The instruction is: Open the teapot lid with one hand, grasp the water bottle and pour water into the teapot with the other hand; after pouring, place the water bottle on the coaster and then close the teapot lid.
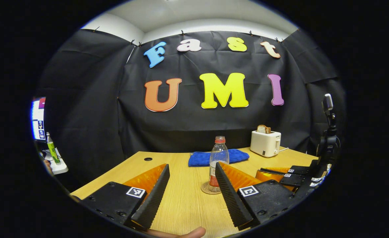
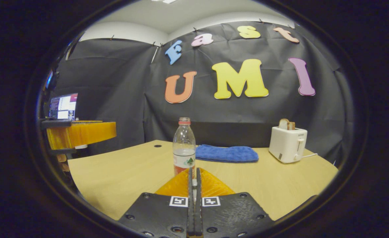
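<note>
One water bottle upright on coaster.

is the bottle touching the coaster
Touching. In the left gripper view the bottle stands upright on the coaster, its base resting on it.

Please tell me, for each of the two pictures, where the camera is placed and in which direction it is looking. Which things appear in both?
Left gripper view: rides on the left gripper, fingers wide open; faces across the table toward the water bottle on its coaster; a fingertip shows at the bottom, the other gripper at right.
Right gripper view: rides on the right gripper, fingers closed together on nothing; faces the same bottle from low over the table.
Shared: bottle, blue cloth, toaster, table.
</note>
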`<state>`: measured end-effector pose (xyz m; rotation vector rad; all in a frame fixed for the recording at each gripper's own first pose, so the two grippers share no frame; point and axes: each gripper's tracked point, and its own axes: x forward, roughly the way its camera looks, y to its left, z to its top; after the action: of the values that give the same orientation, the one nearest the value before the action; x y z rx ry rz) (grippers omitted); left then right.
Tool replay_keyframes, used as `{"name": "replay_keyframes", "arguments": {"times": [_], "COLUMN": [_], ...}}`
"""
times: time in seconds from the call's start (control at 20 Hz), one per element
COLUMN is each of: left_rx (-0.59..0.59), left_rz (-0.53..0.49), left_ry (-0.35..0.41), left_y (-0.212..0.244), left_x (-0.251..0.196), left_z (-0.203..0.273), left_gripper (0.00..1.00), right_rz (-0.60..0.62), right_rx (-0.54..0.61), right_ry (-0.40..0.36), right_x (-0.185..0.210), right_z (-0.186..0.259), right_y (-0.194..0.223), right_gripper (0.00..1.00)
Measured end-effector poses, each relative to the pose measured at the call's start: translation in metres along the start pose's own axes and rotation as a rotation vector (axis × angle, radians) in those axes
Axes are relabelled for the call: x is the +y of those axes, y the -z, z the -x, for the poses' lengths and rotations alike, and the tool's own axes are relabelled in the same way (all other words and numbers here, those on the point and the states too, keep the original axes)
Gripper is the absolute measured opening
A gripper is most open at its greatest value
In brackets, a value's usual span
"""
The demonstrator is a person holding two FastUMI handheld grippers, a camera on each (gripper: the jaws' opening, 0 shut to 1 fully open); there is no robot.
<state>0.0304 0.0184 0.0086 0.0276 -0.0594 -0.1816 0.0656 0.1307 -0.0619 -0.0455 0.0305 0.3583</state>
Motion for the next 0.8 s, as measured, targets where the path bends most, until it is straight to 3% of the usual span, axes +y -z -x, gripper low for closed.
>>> {"name": "replay_keyframes", "arguments": {"times": [0.2,0.8], "left_rx": [-0.016,0.005], "left_rz": [0.032,0.02], "left_ry": [-0.002,0.011], "left_y": [-0.007,0.001], "left_x": [0.009,0.008], "left_z": [0.003,-0.002], "left_gripper": [0.88,0.88], "right_rz": [-0.006,-0.008], "right_rx": [0.03,0.077], "right_ry": [0.053,0.074], "right_x": [-0.014,-0.014], "right_z": [-0.013,-0.022], "right_y": [0.016,0.036], "right_gripper": [0.01,0.02]}}
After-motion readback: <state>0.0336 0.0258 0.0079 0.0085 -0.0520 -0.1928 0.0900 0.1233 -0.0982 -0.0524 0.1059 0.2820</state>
